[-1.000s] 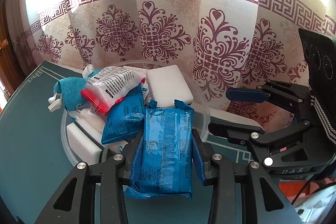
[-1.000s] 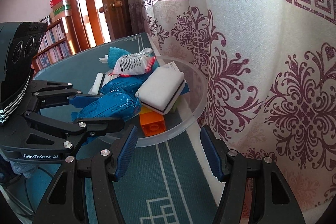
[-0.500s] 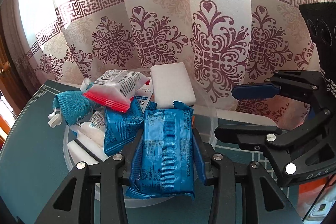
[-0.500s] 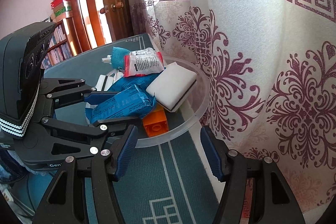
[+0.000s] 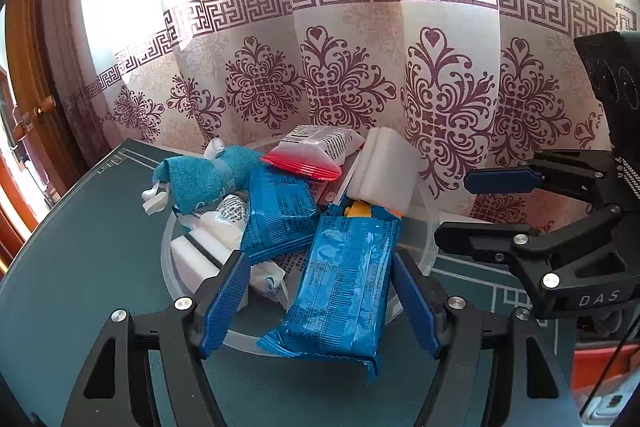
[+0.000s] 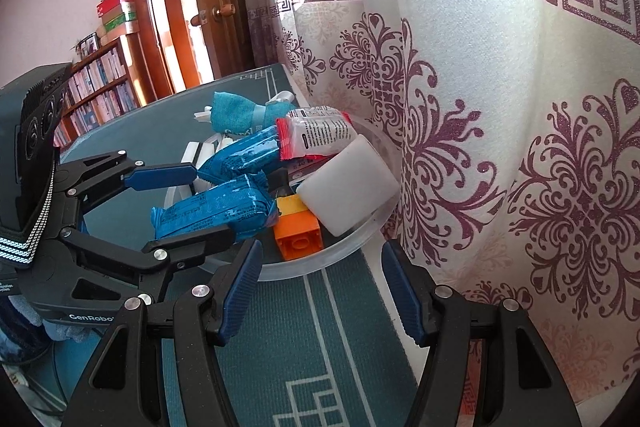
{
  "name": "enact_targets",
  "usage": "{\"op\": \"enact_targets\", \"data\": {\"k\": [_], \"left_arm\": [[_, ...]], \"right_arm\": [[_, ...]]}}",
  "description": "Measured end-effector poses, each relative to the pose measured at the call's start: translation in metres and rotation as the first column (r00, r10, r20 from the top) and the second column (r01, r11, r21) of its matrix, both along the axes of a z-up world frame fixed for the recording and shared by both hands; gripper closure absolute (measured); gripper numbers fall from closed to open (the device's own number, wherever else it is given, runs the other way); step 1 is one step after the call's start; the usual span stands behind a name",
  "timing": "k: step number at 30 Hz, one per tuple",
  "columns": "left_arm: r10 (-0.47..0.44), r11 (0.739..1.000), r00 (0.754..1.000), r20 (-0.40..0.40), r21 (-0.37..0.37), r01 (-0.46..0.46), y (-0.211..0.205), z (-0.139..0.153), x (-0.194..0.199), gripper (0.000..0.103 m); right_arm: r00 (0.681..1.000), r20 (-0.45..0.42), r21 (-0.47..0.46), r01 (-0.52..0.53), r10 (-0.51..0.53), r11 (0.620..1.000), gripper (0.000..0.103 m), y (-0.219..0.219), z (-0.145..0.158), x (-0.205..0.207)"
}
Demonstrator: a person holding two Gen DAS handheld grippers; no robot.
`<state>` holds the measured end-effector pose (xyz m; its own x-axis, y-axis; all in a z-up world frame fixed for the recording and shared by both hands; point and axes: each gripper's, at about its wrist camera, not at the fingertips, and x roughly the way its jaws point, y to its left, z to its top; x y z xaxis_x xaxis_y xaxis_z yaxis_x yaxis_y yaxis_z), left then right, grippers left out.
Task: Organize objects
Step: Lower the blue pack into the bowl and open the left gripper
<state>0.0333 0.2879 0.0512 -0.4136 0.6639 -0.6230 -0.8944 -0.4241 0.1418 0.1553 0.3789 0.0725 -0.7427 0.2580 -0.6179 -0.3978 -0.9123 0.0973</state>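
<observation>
Left gripper (image 5: 320,291): we see its jaws opening, the blue snack packet (image 5: 340,291) between the 2 pads, left pad clear of it.
Right gripper (image 6: 320,287): jaws partway apart, nothing between them, above the teal table (image 6: 280,347).
Clear bowl (image 5: 424,243): heaped; the packet lies over its near rim.
Further in: 2nd blue packet (image 5: 276,215), white sponge (image 5: 384,171), red-edged pouch (image 5: 316,151).
Behind: patterned curtain (image 5: 440,99).

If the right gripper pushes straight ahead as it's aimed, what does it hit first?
Probably the near rim of the clear plastic bowl, just ahead of the right gripper; the orange toy brick sits right behind it. Depth is uncertain.
</observation>
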Motion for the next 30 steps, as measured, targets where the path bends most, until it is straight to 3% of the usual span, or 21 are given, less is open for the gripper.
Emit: {"op": "enact_targets", "data": {"k": [8,11,30], "left_arm": [[0.003,1.0,1.0,-0.019,-0.008,-0.003,0.005,-0.002,0.003,0.026],[0.019,1.0,1.0,-0.006,0.0,-0.019,0.001,-0.002,0.001,0.016],[0.09,0.995,0.996,0.023,0.038,-0.091,-0.046,0.001,0.011,0.015]], "right_arm": [[1.0,0.002,-0.001,0.001,-0.001,1.0,0.04,0.0,0.0,-0.002],[1.0,0.005,-0.008,0.007,-0.007,1.0,0.04,0.002,-0.001,-0.002],[1.0,-0.003,-0.008,0.005,-0.005,1.0,0.04,0.002,0.0,-0.001]]}}
